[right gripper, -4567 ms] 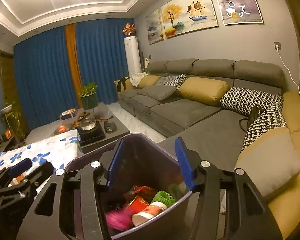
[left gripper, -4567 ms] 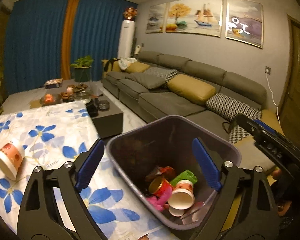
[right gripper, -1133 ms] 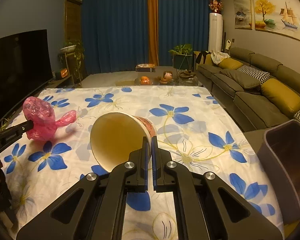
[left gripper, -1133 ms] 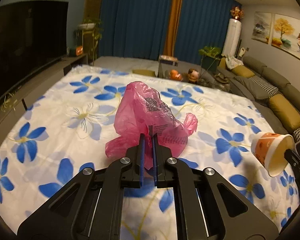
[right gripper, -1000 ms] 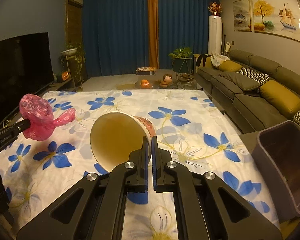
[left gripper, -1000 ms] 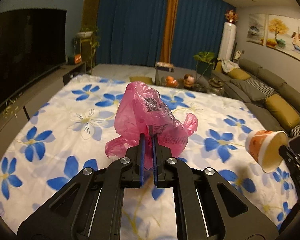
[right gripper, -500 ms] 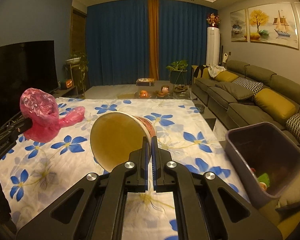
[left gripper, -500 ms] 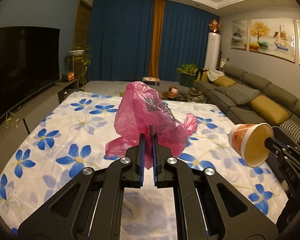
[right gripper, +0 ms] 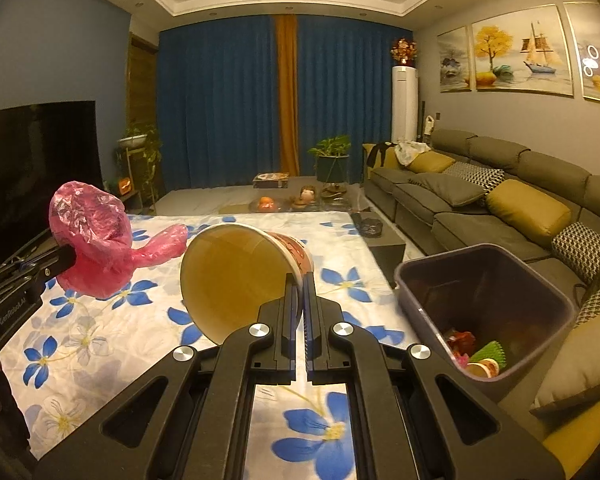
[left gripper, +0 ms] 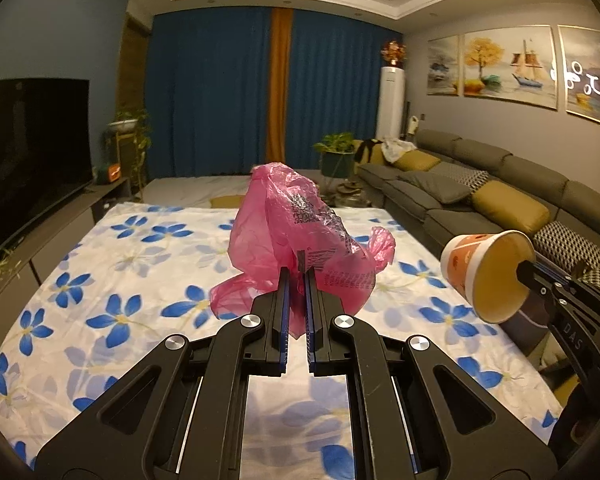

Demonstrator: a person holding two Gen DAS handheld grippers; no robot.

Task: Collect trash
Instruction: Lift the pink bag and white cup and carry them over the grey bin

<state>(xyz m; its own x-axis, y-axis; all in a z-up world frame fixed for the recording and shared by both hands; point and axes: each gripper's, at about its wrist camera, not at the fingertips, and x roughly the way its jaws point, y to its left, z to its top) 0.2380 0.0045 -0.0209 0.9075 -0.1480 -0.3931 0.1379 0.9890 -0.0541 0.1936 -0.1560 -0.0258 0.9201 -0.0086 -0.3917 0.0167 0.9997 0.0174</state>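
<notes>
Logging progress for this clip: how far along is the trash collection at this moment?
Done: some trash already lies in the bin. In hand: the left gripper holds a pink plastic bag, the right gripper a paper cup, both lifted above the flowered cloth. Left: dropping both into the bin.

There are two tools: the left tool [left gripper: 296, 276] and the right tool [right gripper: 298, 280]. One pink plastic bag [left gripper: 296, 236] and one paper cup [right gripper: 240, 276] are held up. One trash bin [right gripper: 488, 304] stands at the right; the pieces inside are too many and too hidden to count. There is one flowered cloth [right gripper: 340, 280], one sofa [right gripper: 500, 200], one television [left gripper: 28, 160], three paintings [right gripper: 520, 52] and two potted plants [right gripper: 332, 156].
</notes>
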